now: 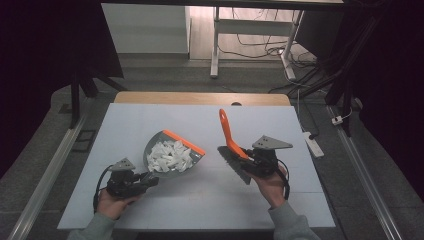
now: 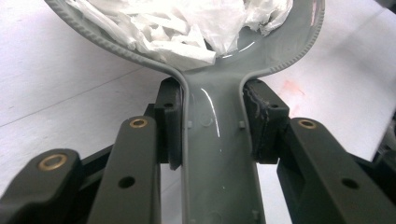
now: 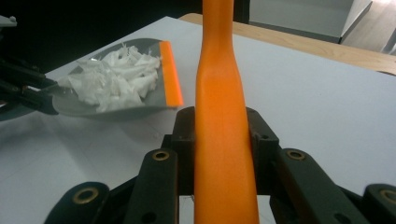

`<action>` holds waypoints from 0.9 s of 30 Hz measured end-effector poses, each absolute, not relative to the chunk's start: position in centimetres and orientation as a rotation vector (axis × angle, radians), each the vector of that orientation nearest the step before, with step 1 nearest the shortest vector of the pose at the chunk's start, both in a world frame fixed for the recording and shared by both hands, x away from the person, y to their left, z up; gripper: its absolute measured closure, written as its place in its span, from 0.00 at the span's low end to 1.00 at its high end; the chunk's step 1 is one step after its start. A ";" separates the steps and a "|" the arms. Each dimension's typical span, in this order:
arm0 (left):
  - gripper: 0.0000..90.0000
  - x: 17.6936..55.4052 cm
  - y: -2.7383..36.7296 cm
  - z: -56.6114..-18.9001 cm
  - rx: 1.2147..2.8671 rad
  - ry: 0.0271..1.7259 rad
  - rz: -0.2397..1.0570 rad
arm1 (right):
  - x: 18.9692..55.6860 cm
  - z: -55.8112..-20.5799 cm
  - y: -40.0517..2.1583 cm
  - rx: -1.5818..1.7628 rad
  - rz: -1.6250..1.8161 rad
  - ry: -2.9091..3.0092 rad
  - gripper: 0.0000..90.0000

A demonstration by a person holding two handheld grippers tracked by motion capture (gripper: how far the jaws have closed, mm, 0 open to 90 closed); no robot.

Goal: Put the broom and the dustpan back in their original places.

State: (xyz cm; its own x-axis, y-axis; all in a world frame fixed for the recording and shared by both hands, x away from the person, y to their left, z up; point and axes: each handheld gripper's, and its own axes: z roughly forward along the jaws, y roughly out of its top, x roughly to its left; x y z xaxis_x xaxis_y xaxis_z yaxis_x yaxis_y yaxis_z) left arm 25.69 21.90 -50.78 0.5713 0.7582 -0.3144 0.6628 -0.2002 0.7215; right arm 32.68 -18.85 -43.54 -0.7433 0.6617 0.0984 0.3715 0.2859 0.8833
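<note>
A grey dustpan [image 1: 167, 142] with an orange lip holds a pile of white paper scraps [image 1: 170, 156] near the table's middle. My left gripper [image 1: 145, 179] is shut on the dustpan's handle [image 2: 217, 140], its pads pressed to both sides. The scraps [image 2: 187, 23] lie just beyond the jaws. My right gripper [image 1: 248, 157] is shut on the orange handle [image 3: 222, 140] of a hand brush [image 1: 231, 150], whose dark bristles point down-left and whose handle rises upward. The dustpan [image 3: 154, 93] lies to the left in the right gripper view.
The white table top [image 1: 150, 115] has a wooden far edge [image 1: 200, 97]. Beyond it stand desk legs [image 1: 215, 45] and loose cables on the floor. A power strip [image 1: 314, 144] lies off the table's right side. Metal rails run along both sides.
</note>
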 end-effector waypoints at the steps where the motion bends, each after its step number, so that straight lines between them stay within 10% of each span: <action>1: 0.68 25.7 22.0 -50.8 1.917 1.153 0.137 | 32.6 -43.6 -19.1 0.948 1.436 2.273 0.78; 27: 0.68 26.0 22.5 -51.4 1.811 1.397 0.206 | 32.4 -45.5 -22.8 1.067 1.428 2.323 0.78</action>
State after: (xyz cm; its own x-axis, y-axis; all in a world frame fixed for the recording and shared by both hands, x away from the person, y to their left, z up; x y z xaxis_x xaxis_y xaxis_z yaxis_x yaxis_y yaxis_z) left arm 26.03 22.53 -51.42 0.3713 0.8650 -0.3375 0.7308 -0.0480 0.6810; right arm 32.43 -22.76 -45.46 -0.7148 0.6750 0.1829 0.4681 0.2675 0.8422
